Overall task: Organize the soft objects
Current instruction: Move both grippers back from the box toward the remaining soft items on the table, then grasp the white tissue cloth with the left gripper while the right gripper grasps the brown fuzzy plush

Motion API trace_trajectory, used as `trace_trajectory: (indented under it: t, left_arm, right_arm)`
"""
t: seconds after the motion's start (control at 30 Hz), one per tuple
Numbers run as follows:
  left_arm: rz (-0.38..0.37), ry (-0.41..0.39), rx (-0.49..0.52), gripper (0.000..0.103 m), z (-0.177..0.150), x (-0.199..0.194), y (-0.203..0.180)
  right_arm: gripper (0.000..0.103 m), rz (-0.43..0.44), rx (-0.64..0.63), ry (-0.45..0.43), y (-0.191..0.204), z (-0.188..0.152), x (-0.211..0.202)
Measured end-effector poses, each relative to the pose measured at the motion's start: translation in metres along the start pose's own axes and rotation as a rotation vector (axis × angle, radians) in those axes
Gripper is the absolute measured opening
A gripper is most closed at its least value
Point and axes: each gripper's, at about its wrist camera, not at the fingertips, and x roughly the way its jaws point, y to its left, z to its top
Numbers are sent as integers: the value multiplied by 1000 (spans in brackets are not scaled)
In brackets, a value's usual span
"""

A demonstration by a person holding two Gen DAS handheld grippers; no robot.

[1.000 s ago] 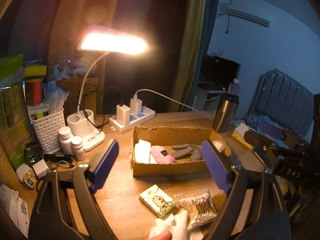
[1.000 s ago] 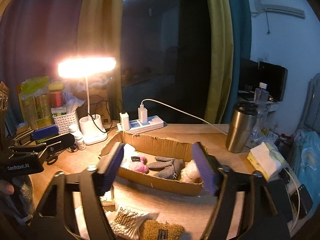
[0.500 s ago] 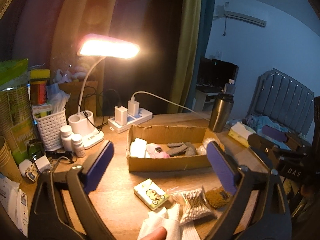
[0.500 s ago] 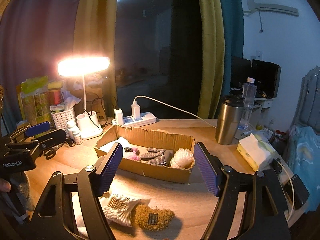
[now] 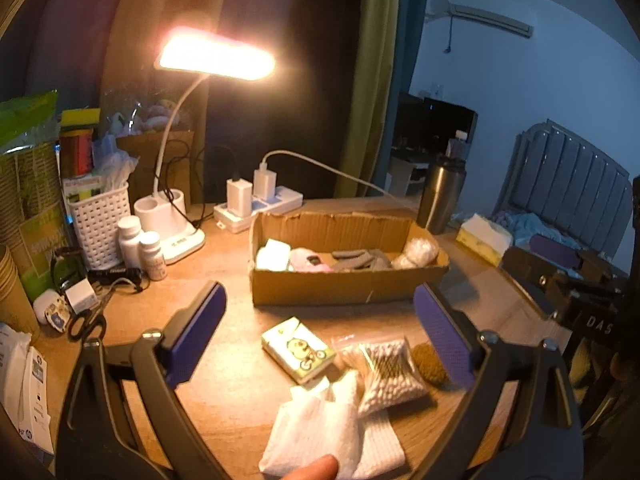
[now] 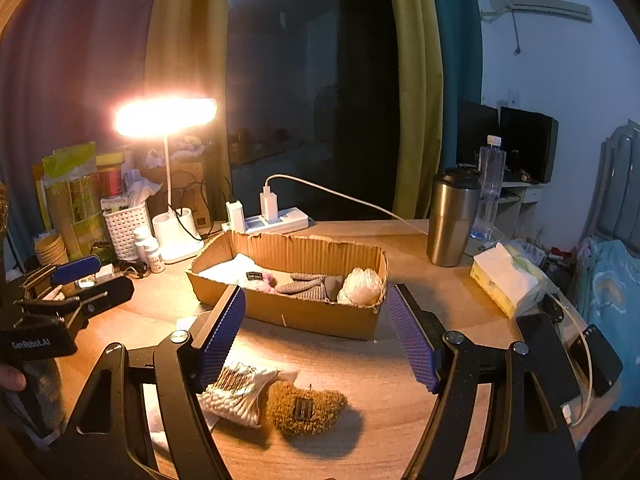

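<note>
A cardboard box (image 6: 288,276) at mid-desk already holds a white cloth (image 6: 232,266), a pink piece (image 5: 310,260), grey socks (image 6: 308,286) and a pale bundle (image 6: 360,286). The near desk still carries a brown fuzzy pad (image 6: 306,408), a bag of cotton swabs (image 6: 236,390), a tissue pack (image 5: 298,350) and white folded cloths (image 5: 320,428), so the sorting looks about half done. The left gripper (image 5: 320,340) hangs over that near pile, its jaws having just been opening to their widest, nothing between them. The right gripper (image 6: 316,336) stands fairly wide and empty, above the pad and swabs. A lit lamp (image 6: 166,116) glows far left; a steel tumbler (image 6: 452,216) and a tissue box (image 6: 506,280) sit right.
</note>
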Motion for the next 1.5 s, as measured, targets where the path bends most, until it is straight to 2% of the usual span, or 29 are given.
trace_trajectory:
  t: [0.3,1.07,1.23,1.4,1.5]
  left_arm:
    - [6,42,0,96,-19,8,0]
    - [13,235,9,96,-73,39,5]
    - [5,266,23,96,-77,44,2]
    - [1,315,43,96,-80,49,-1]
    - [-9,385,47,96,-84,59,0]
  right_arm:
    - [77,6,9,31,-2,-16,4]
    - [77,24,37,178,-1,-65,40]
    - [77,36,36,227,1,-73,52]
    - [77,39,35,255,2,-78,60]
    - [77,39,36,276,2,-81,64]
